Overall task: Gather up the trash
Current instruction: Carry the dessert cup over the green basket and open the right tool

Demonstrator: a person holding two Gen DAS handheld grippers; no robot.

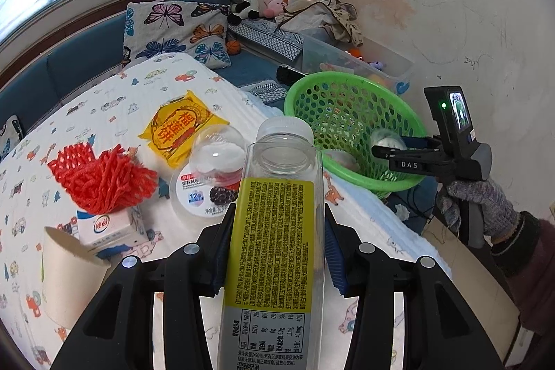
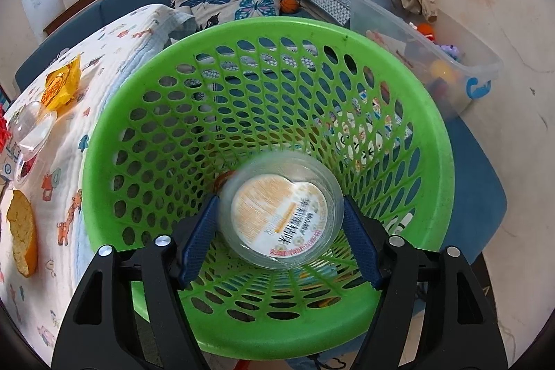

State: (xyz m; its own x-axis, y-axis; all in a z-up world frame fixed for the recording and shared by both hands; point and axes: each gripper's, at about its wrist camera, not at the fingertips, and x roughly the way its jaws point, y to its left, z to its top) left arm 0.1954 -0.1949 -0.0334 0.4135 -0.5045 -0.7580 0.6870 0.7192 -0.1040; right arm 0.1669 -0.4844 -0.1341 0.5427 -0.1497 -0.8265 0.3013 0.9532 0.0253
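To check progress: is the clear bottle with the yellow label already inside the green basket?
No, the clear bottle sits between the left gripper's fingers above the bed, beside the green basket.

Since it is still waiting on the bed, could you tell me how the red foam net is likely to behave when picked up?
The red foam net looks crumpled and open-meshed, so probably floppy and very light. It will likely squash flat between pads rather than slip or roll.

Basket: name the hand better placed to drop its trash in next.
Right. Its gripper already hangs inside the basket with the cup; the left holds its bottle over the bed.
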